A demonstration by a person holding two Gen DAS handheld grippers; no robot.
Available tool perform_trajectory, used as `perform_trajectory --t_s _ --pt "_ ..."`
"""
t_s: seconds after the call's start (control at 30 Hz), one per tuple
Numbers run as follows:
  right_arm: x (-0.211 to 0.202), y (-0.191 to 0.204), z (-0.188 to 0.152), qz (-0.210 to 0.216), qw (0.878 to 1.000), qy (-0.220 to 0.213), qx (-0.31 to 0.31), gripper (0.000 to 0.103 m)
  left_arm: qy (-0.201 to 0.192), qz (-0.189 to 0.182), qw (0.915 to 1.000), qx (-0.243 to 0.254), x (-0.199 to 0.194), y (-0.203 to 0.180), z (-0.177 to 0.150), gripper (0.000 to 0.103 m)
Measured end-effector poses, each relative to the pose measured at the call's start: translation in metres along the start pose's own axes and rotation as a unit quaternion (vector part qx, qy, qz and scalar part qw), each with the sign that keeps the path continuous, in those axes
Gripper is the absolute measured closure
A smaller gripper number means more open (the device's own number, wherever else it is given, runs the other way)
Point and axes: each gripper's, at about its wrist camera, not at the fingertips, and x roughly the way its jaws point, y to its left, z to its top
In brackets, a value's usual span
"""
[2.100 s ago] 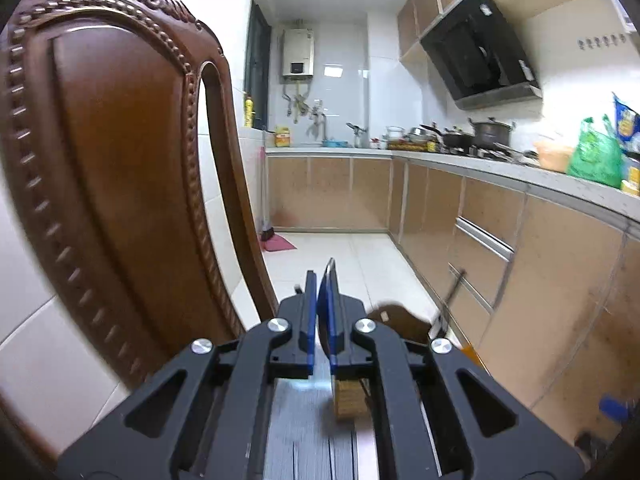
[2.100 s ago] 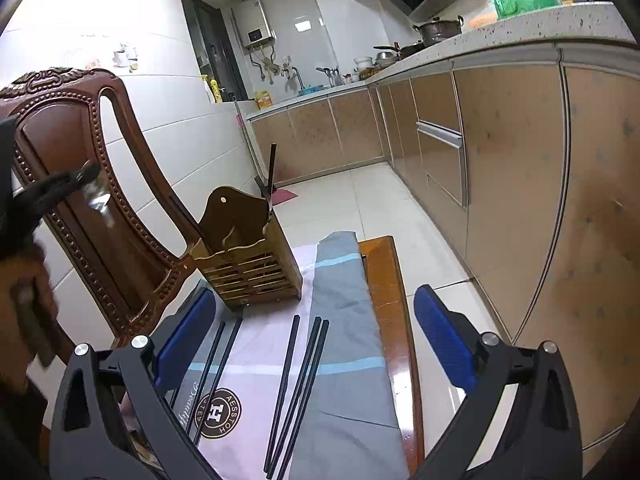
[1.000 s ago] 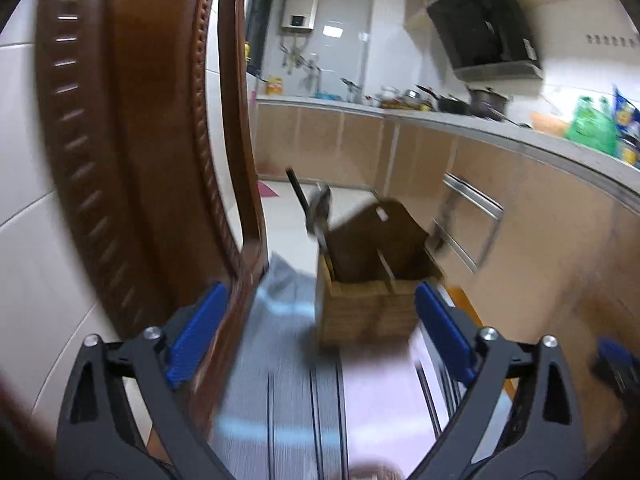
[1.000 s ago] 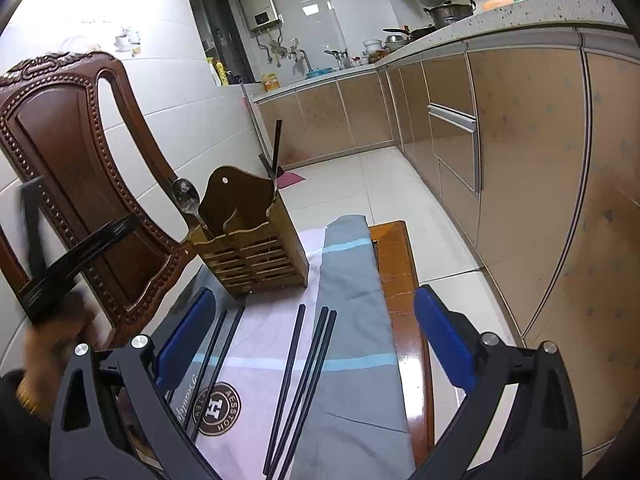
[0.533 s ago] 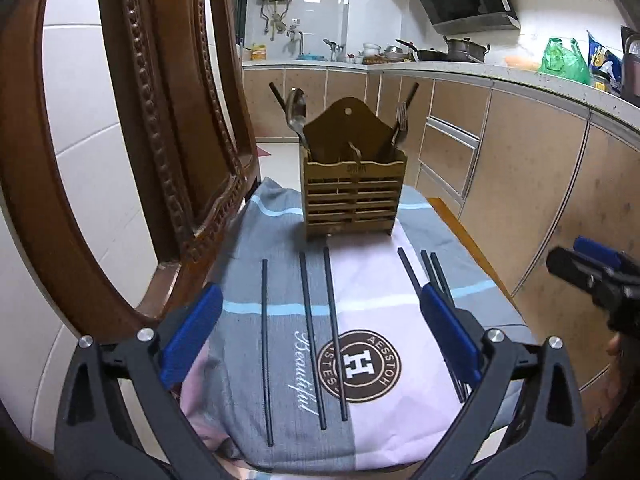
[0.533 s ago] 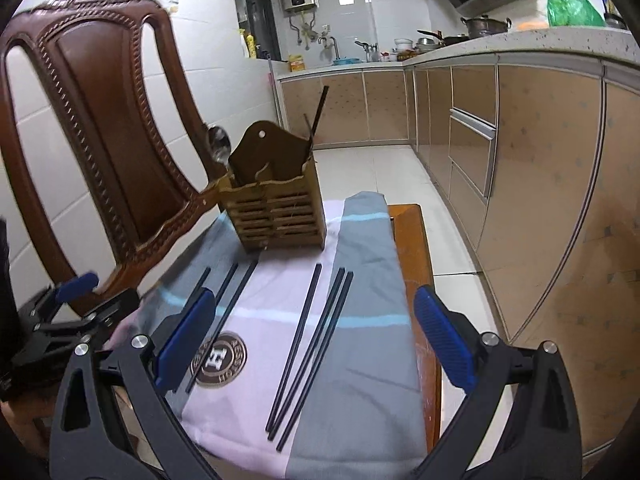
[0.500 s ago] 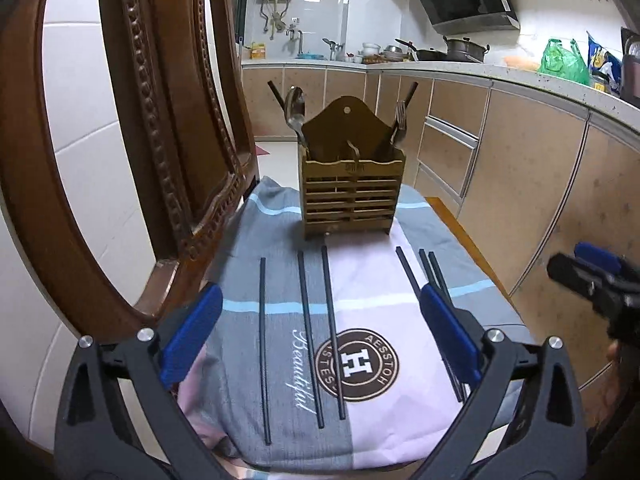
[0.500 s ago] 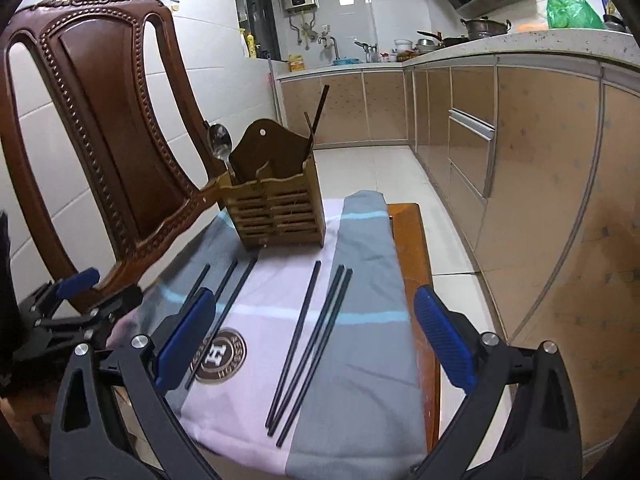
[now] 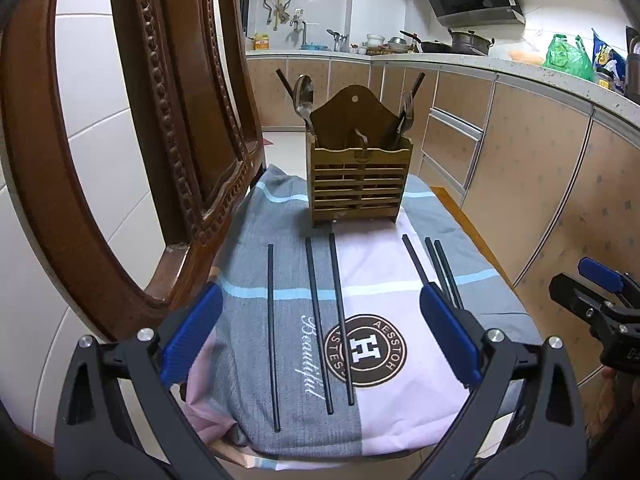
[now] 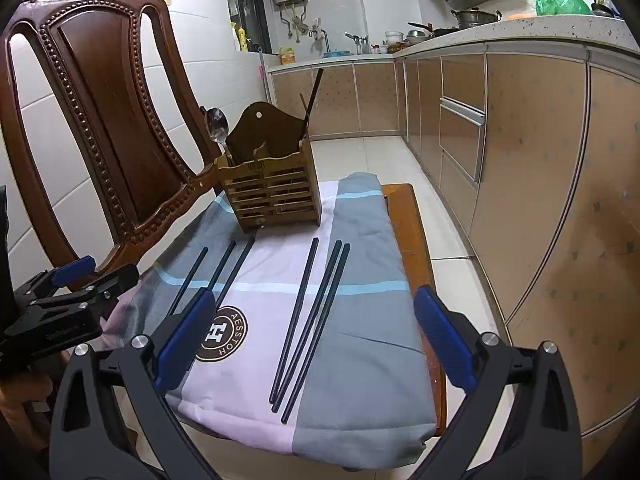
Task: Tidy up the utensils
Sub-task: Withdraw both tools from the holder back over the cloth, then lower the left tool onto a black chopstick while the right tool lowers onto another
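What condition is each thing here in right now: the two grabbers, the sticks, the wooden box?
Left gripper: jaws wide open, empty.
Right gripper: jaws wide open, empty.
Chopsticks: six lying flat on the cloth, three on each side.
Wooden holder: upright, with a spoon, a fork and two chopsticks in it.
Cloth: spread over the table, hanging off the near edge.

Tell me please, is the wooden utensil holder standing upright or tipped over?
Upright. The wooden utensil holder stands on its base on the cloth, a spoon sticking up from it.
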Motion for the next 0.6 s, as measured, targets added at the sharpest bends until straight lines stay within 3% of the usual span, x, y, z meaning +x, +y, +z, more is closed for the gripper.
perform_trajectory --t_s 0.6 --pt "0.0016 -0.0022 -0.0012 -0.004 1.0 0.002 -0.001 0.006 0.01 0.0 0.9999 -0.004 0.0043 0.0008 -0.0005 0.005"
